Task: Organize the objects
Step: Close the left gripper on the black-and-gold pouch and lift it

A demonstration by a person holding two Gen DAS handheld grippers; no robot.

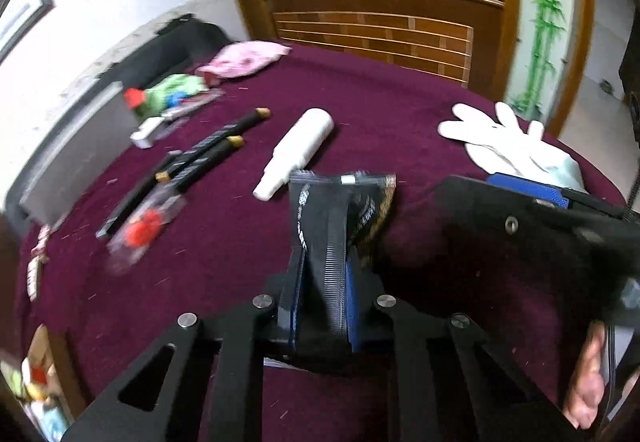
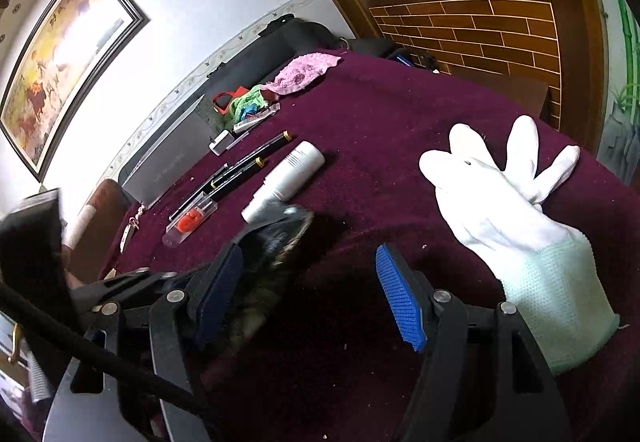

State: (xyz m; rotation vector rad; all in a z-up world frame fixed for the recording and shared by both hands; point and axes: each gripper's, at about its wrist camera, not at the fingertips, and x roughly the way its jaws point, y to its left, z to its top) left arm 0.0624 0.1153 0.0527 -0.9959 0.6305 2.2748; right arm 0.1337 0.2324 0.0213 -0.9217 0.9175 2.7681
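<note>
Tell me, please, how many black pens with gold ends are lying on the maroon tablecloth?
2. One pen lies farther back, by the small white box; the other pen lies beside it, nearer the white bottle. More could be hidden under the clutter.

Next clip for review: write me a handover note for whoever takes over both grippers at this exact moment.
Left gripper: shut on a dark foil packet, just above the maroon tablecloth.
Right gripper: open, holding nothing, beside the white glove.
On the cloth: white bottle lying down, black pens side by side, clear case with a red item, small white box, green cloth, pink cloth.
Done: packet gripped.
Left: place the packet; glove, bottle and the rest not yet sorted.
</note>
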